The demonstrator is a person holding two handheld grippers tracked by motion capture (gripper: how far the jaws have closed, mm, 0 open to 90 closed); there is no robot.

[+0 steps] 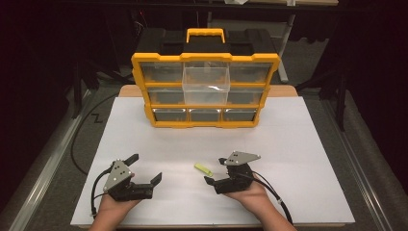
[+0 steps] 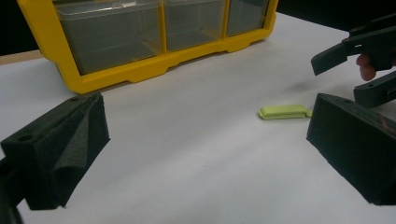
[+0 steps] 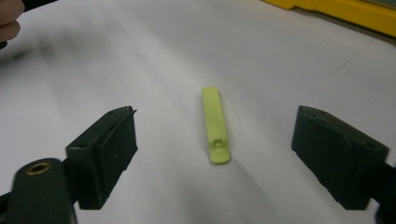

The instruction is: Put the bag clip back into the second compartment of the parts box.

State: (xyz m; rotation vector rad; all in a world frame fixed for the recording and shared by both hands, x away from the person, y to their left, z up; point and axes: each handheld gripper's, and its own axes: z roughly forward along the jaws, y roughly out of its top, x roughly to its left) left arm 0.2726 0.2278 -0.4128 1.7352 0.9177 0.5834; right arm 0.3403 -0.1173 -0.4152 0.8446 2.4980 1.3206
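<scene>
A green clip [image 1: 203, 169] lies flat before the yellow organiser [image 1: 205, 89]. Right gripper [image 1: 216, 170], jaws released, faces it. Left gripper [image 1: 144, 168] rests apart, released

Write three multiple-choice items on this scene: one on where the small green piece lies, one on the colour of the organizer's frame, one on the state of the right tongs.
1. Where does the green clip lie?
A. Inside a drawer
B. On the white table, before the right tongs
C. Held by the left tongs

2. What colour is the frame of the drawer organizer?
A. Yellow
B. Red
C. Blue

3. How do the right tongs stand?
A. Shut on the clip
B. Shut, holding nothing
C. Open

Answers: 1 B, since the clip rests on bare table between the spread jaws in the right gripper view. 2 A, the frame is yellow. 3 C, the jaws stand wide apart.
</scene>
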